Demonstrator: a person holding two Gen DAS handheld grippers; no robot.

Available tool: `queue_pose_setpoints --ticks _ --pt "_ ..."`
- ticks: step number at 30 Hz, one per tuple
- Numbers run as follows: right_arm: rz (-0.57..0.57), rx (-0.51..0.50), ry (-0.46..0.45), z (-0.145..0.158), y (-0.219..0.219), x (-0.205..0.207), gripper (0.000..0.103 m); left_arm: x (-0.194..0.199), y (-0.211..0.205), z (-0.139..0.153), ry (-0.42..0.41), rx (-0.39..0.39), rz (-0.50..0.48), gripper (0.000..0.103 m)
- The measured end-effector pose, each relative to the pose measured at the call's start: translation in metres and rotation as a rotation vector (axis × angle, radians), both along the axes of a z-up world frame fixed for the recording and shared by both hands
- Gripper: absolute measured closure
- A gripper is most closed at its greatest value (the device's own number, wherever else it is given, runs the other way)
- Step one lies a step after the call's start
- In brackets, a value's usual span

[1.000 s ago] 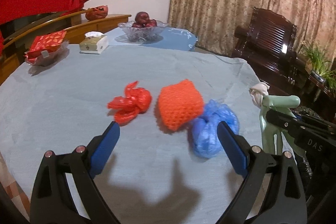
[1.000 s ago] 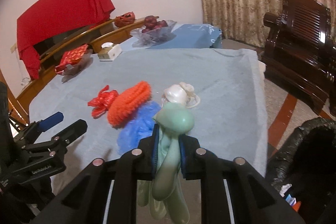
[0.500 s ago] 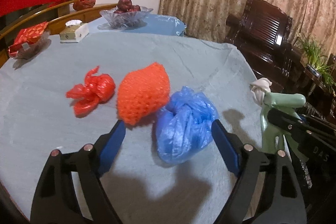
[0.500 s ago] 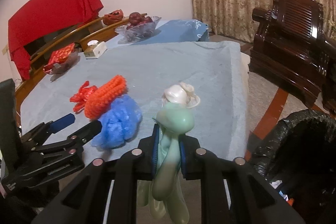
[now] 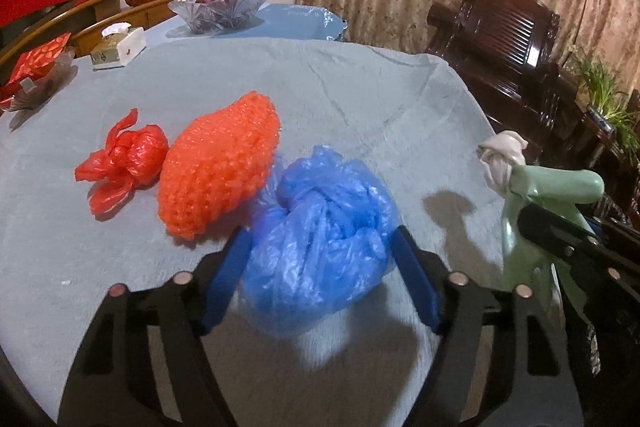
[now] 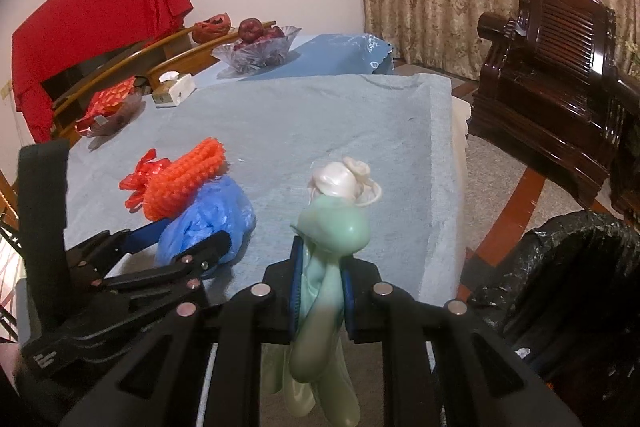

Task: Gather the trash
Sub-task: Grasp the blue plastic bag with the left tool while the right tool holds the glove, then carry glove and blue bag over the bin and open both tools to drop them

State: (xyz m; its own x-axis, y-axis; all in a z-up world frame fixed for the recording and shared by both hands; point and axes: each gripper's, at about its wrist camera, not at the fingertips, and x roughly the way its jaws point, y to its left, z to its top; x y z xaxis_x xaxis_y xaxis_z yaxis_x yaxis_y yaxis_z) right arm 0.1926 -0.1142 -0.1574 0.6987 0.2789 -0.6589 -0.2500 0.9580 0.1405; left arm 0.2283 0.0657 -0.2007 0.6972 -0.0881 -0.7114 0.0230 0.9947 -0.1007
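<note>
Left wrist view: the blue plastic bag (image 5: 320, 239), knotted and crumpled, lies on the table (image 5: 360, 99) between the two blue pads of the left tongs (image 5: 320, 267).
Left tongs: jaws closing around the blue plastic bag; the pads look at or near its sides, no firm squeeze evident yet.
Neighbouring trash: orange foam net (image 5: 220, 163) touches the bag's far left side; red plastic bag (image 5: 124, 163) lies just beside the net.
Right tongs (image 6: 320, 287): clenched on a pale green bag (image 6: 324, 267) with a white knotted bag (image 6: 340, 179) at its top, held off the table's near edge.
Bin: black-lined trash bin (image 6: 580, 267) stands on the floor to the right, near the right tongs.
Risk, judged: thin film may slip or bunch, leaving only a loose fold caught; the left pad could also snag the orange net and drag it along.
Pose: both tongs tilt downward toward the table, the left low over the cloth.
Background: fruit bowl (image 5: 222, 7), tissue box (image 5: 118, 45), well apart.
</note>
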Motion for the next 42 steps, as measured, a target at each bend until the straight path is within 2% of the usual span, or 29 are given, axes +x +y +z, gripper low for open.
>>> queue_pose_setpoints --ticks 8,14,28,42 --pt "-0.025 -0.004 0.003 0.001 -0.006 -0.001 0.086 -0.005 0.0 0.008 -0.016 0.01 0.006 0.062" --pt "-0.03 -0.002 -0.008 0.007 -0.005 -0.006 0.086 -0.017 -0.003 0.028 -0.061 -0.001 -0.01 0.07" --pt "-0.062 0.015 -0.044 0.043 -0.024 -0.038 0.086 -0.055 -0.017 0.076 -0.133 0.02 -0.041 0.072" --pt "-0.122 0.012 -0.09 0.074 -0.062 -0.095 0.086 -0.105 -0.044 0.108 -0.179 0.016 -0.123 0.072"
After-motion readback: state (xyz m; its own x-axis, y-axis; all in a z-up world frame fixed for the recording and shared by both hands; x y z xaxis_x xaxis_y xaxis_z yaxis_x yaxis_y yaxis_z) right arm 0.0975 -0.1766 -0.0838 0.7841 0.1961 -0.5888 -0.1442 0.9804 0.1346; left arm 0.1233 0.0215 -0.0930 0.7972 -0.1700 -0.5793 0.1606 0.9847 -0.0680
